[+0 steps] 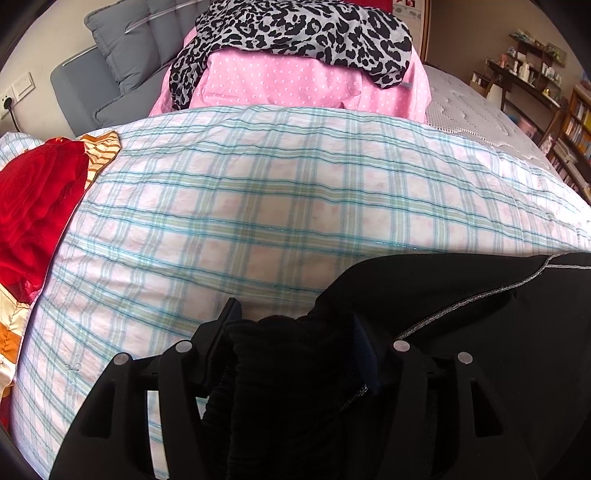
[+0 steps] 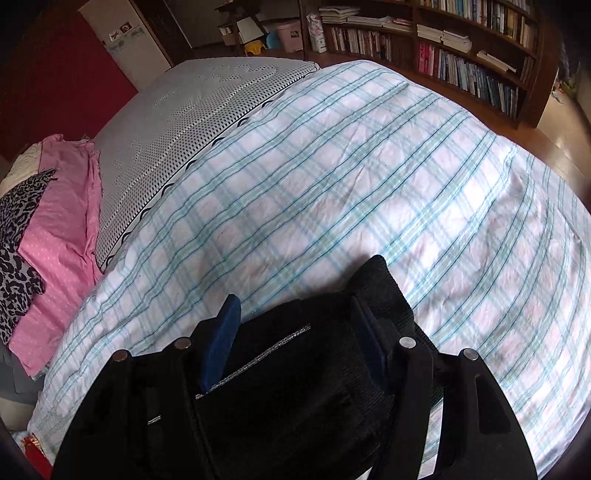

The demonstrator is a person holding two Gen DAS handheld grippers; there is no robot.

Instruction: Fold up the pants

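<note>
Pants (image 1: 461, 314) of black cloth sit at the near edge of the bed, on the plaid quilt (image 1: 258, 206), and I have them in both tools. Through the left wrist camera I see my left tool (image 1: 291, 332) with a bunched, ribbed black edge of the pants wedged between its fingers, so it is gripping the cloth; the rest of the garment spreads off to the right, crossed by a thin silver seam line (image 1: 480, 299). Through the right wrist camera my right tool (image 2: 295, 325) likewise has black cloth (image 2: 280, 369) filling the gap between its blue pads (image 2: 221, 343), with a silver line running slantwise across the cloth there and a ribbed corner sticking up past the right finger. It too is clamped on the pants.

Beyond them the quilt, white with teal and green checks, covers most of the bed. At its far side, in the left view, lies a pink dotted cloth (image 1: 295, 85) with a leopard-print garment (image 1: 303, 33) on top. A red cloth (image 1: 33, 206) rests at the quilt's left edge, beside an orange-striped piece (image 1: 101, 147). Grey cushions (image 1: 125, 48) stand behind. In the right view a bare grey mattress (image 2: 177, 122) shows beside the quilt, and a bookshelf (image 2: 461, 48) full of books lines the far wall.
</note>
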